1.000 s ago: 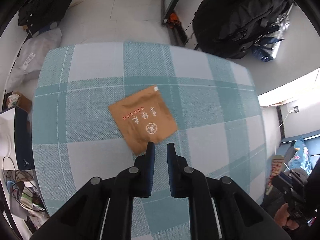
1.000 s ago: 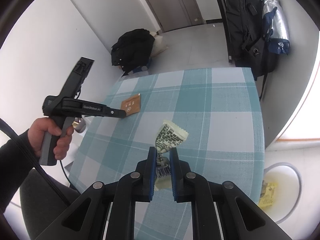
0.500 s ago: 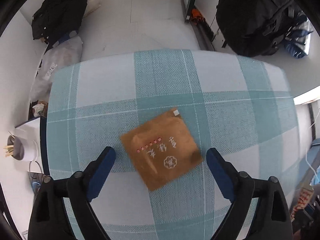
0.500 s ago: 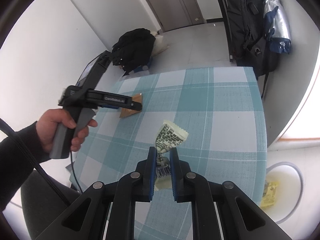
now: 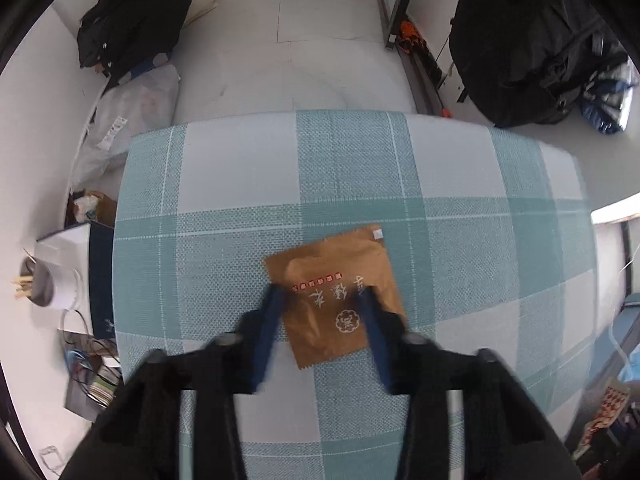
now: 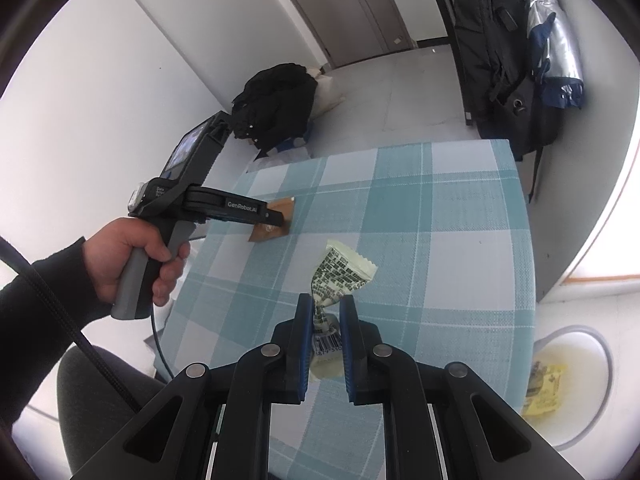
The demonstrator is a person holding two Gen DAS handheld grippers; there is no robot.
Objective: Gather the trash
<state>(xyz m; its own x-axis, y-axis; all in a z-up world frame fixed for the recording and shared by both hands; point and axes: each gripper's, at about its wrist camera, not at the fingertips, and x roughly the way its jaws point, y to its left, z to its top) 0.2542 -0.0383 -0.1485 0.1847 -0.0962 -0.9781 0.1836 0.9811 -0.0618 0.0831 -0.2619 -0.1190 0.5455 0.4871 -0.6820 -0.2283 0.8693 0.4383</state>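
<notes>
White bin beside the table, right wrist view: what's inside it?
The white bin holds one yellow wrapper on its pale floor. The tablecloth edge covers its left part, so anything there is hidden.

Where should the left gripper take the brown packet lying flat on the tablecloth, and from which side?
Probably from straight above, pinching across its near half. The brown packet lies flat with no raised edge, so the pinch must bunch the paper up. The left gripper straddles it, jaws closing, packet between them.
</notes>
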